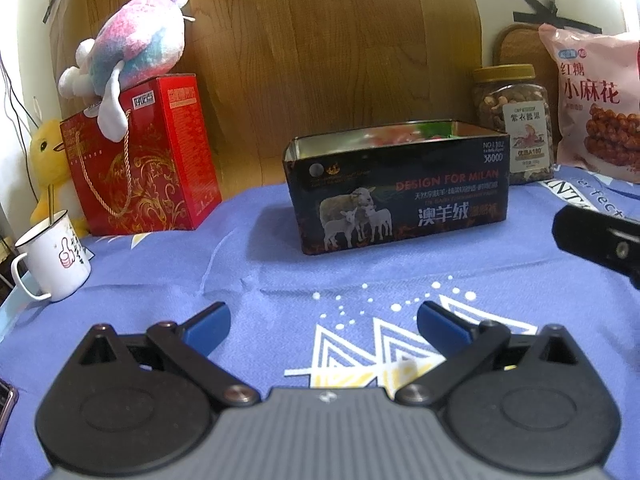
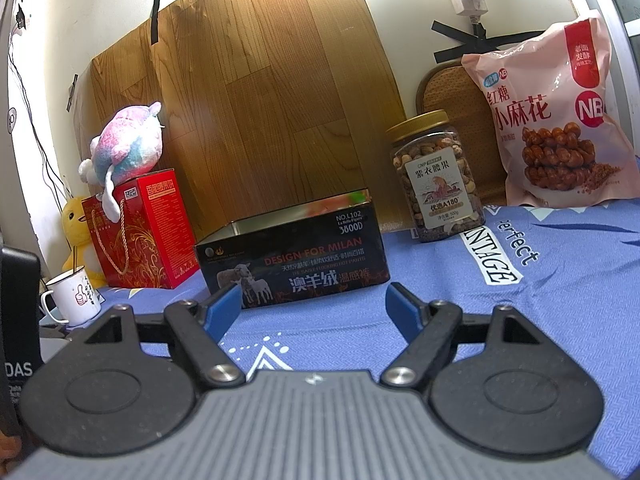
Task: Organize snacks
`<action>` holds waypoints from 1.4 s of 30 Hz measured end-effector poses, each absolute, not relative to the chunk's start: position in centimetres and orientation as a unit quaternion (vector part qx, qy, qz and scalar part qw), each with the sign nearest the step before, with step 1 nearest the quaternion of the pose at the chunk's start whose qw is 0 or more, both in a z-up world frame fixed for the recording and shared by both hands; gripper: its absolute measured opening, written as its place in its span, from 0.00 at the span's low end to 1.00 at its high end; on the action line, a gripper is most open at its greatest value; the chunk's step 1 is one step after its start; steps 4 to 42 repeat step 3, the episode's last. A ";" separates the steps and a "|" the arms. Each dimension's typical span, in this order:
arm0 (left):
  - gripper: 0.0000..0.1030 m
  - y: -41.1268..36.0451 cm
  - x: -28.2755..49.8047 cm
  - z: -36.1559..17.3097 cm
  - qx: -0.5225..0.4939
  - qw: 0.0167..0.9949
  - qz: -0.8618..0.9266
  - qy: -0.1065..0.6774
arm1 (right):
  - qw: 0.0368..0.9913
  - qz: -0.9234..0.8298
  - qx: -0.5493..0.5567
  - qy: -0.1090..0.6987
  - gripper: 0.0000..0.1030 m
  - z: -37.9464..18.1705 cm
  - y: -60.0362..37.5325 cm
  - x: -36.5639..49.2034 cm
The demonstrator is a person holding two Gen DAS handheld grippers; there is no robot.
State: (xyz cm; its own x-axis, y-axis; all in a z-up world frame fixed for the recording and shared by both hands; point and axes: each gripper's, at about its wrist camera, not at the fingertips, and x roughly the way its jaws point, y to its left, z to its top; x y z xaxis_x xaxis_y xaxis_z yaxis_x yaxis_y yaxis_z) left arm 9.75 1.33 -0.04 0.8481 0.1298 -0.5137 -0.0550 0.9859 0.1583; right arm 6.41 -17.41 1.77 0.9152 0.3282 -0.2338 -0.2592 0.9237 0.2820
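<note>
Open black tin (image 1: 400,196) ahead of left gripper (image 1: 323,322), right gripper (image 2: 314,304) just before it, both jaws wide apart, empty, nut jar (image 2: 436,176) and pink snack bag (image 2: 556,120) behind right.

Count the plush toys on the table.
2. A pink-and-blue plush sits atop the red gift box; a yellow duck plush stands behind the white mug. Others may be hidden.

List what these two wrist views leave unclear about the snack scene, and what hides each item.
- Contents of the open black tin: both views, hidden by its front wall; only blurred reflections show inside.
- Pink snack bag: left view, cut off by the right edge.
- Nut jar small print: too small.
- Yellow plush: partly behind the red gift box.
</note>
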 end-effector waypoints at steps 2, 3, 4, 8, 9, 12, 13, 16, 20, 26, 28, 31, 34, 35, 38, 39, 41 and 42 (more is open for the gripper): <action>1.00 1.2 9.7 -0.1 0.072 0.959 0.045 0.269 | 0.971 0.151 0.124 0.140 0.79 1.8 -17.4 6.4; 1.00 1.1 9.7 0.0 0.074 0.959 0.043 0.269 | 0.971 0.151 0.124 0.140 0.79 1.8 -17.4 6.4; 1.00 1.1 9.7 0.0 0.074 0.959 0.043 0.269 | 0.971 0.151 0.124 0.140 0.79 1.8 -17.4 6.4; 1.00 1.1 9.7 0.0 0.074 0.959 0.043 0.269 | 0.971 0.151 0.124 0.140 0.79 1.8 -17.4 6.4; 1.00 1.1 9.7 0.0 0.074 0.959 0.043 0.269 | 0.971 0.151 0.124 0.140 0.79 1.8 -17.4 6.4; 1.00 1.1 9.7 0.0 0.074 0.959 0.043 0.269 | 0.971 0.151 0.124 0.140 0.79 1.8 -17.4 6.4; 1.00 1.1 9.7 0.0 0.074 0.959 0.043 0.269 | 0.971 0.151 0.124 0.140 0.79 1.8 -17.4 6.4; 1.00 1.1 9.7 0.0 0.074 0.959 0.043 0.269 | 0.971 0.151 0.124 0.140 0.79 1.8 -17.4 6.4; 1.00 1.1 9.7 0.0 0.074 0.959 0.043 0.269 | 0.971 0.151 0.124 0.140 0.79 1.8 -17.4 6.4; 1.00 1.1 9.7 0.0 0.074 0.959 0.043 0.269 | 0.971 0.151 0.124 0.140 0.79 1.8 -17.4 6.4; 1.00 1.1 9.7 0.0 0.074 0.959 0.043 0.269 | 0.971 0.151 0.124 0.140 0.79 1.8 -17.4 6.4; 1.00 1.1 9.7 0.0 0.074 0.959 0.043 0.269 | 0.971 0.151 0.124 0.140 0.79 1.8 -17.4 6.4; 1.00 1.1 9.7 0.0 0.074 0.959 0.043 0.269 | 0.971 0.151 0.124 0.140 0.79 1.8 -17.4 6.4; 1.00 1.1 9.7 0.0 0.074 0.959 0.043 0.269 | 0.971 0.151 0.124 0.140 0.79 1.8 -17.4 6.4; 1.00 1.1 9.7 0.0 0.074 0.959 0.043 0.269 | 0.971 0.151 0.124 0.140 0.79 1.8 -17.4 6.4; 1.00 1.1 9.7 0.0 0.074 0.959 0.043 0.269 | 0.971 0.151 0.124 0.140 0.79 1.8 -17.4 6.4; 1.00 1.1 9.7 0.0 0.074 0.959 0.043 0.269 | 0.971 0.151 0.124 0.140 0.79 1.8 -17.4 6.4; 1.00 1.1 9.7 0.0 0.074 0.959 0.043 0.269 | 0.971 0.151 0.124 0.140 0.79 1.8 -17.4 6.4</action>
